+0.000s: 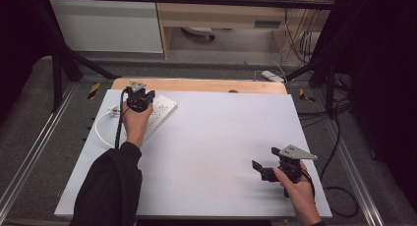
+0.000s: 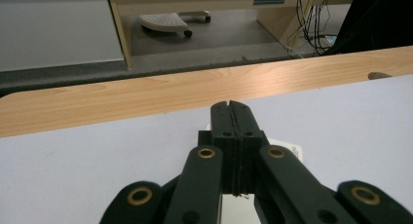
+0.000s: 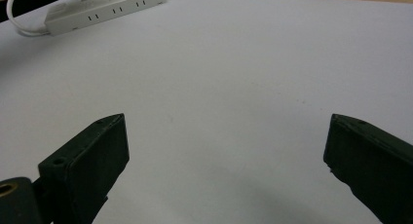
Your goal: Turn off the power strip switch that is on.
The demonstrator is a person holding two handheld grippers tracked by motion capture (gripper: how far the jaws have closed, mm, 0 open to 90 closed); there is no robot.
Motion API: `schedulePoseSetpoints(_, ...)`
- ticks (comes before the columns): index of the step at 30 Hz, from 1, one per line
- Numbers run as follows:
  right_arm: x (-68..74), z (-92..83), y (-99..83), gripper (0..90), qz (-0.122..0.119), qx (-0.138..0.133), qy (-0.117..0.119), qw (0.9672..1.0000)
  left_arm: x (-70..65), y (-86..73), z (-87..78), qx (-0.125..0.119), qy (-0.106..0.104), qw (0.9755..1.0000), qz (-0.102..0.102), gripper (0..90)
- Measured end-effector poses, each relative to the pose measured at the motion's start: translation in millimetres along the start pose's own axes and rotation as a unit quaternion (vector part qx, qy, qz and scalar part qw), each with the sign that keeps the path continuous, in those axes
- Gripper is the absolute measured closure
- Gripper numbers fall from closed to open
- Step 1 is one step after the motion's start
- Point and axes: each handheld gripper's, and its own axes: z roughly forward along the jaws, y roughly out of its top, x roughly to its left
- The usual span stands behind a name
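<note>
White plastic power strip (image 1: 158, 113) (long, slotted) lies under the left gripper (image 2: 232, 107), fingers pressed together; right gripper (image 3: 224, 136) fingers spread.

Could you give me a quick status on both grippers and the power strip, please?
Left gripper shut, over power strip, nothing between jaws. Right gripper open, empty, apart. Nothing in the way.

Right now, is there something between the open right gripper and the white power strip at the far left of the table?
Nothing visible stands between them. Bare white table lies from the right gripper to the power strip. The left gripper, jaws shut, is over the strip itself.
</note>
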Motion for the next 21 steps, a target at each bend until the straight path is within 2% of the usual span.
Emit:
schedulePoseSetpoints(3,-0.3,0.2,-0.1,3.2,0.000,0.001,0.002,1.0000,0.8,-1.6,1.9,0.006,0.002,1.0000,-0.001,89.9)
schedulePoseSetpoints(9,0.3,0.5,-0.2,3.2,-0.001,0.001,0.003,1.0000,3.6,-5.7,7.6,0.023,0.000,0.9996,-0.019,90.0)
schedulePoseSetpoints(21,0.4,0.5,0.0,3.1,-0.001,0.003,0.003,1.0000,3.7,-10.5,12.6,0.049,0.009,0.9986,-0.016,90.0)
